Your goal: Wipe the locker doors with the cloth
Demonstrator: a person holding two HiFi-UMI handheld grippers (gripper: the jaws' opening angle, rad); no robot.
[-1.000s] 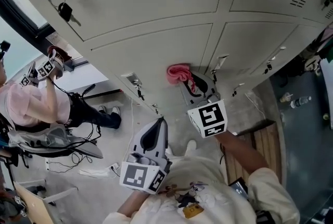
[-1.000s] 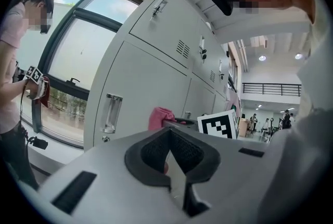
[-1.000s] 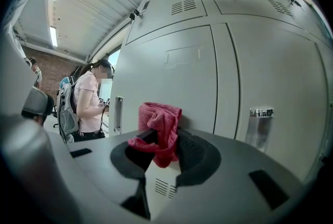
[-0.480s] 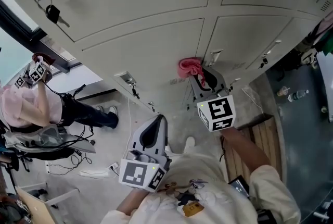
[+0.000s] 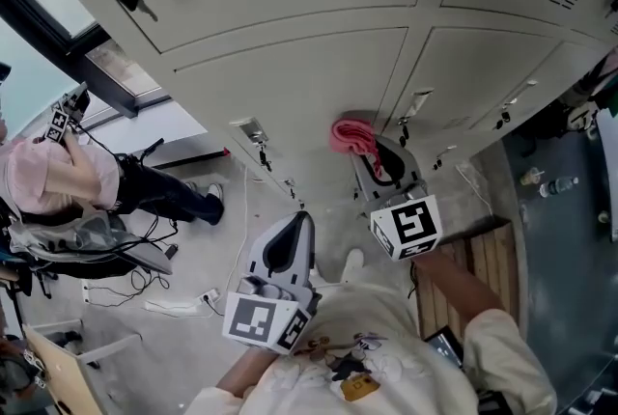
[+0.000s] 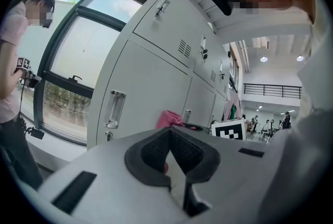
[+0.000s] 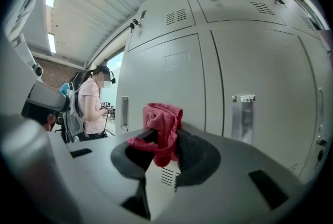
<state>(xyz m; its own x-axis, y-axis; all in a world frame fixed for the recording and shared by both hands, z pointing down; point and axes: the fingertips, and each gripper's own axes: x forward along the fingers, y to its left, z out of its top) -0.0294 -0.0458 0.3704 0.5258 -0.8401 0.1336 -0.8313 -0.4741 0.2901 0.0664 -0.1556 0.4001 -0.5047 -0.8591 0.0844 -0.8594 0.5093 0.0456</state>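
Cloth [image 5: 352, 135] shifted, clamped in right gripper [image 5: 368, 150].

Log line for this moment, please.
right gripper: jaws shut on pink cloth, at locker door, contact unclear | left gripper: jaws shut, empty, held back near body

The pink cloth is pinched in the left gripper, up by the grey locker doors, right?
Not the left: the pink cloth is pinched in the right gripper, up by the grey locker doors, as the right gripper view shows. The left gripper is shut, empty.
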